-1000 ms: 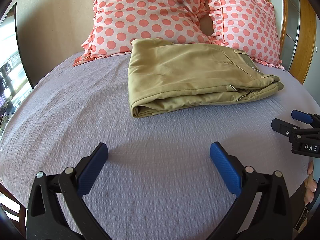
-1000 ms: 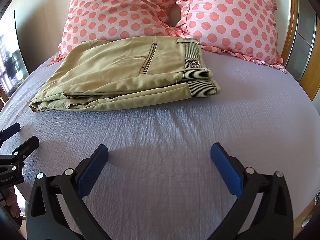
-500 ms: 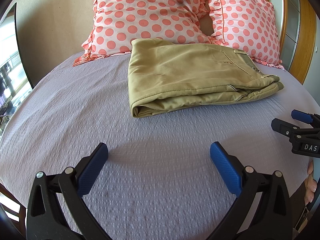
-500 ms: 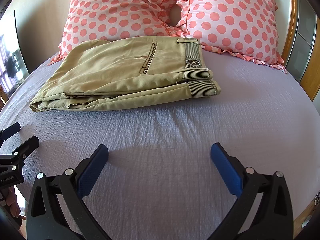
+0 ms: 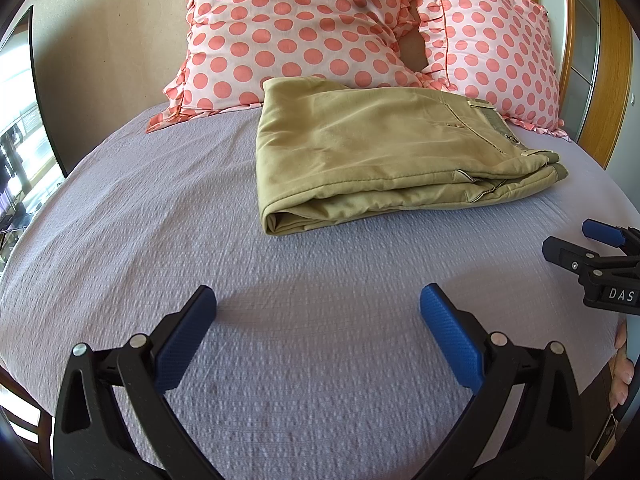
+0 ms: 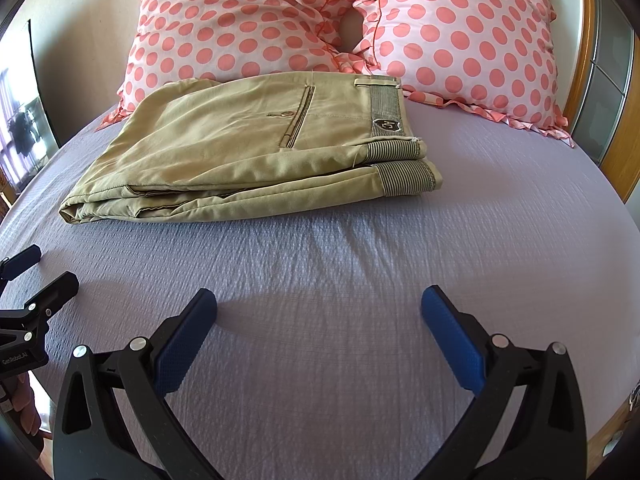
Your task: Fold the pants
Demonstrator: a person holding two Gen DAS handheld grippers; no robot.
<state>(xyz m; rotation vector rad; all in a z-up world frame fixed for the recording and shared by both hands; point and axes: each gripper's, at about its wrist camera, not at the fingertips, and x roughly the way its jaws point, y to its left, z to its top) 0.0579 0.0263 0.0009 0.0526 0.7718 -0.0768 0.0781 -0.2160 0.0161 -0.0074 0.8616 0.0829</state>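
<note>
Khaki pants lie folded in a flat stack on the lilac bedspread, waistband to the right; they also show in the right wrist view, with striped waistband lining and a back pocket on top. My left gripper is open and empty, low over the bedspread, well short of the pants. My right gripper is open and empty, also short of the pants. Each gripper shows at the edge of the other's view: the right one and the left one.
Two pink polka-dot pillows lean against the headboard right behind the pants. The lilac bedspread stretches between the grippers and the pants. A wooden bed frame runs along the right side.
</note>
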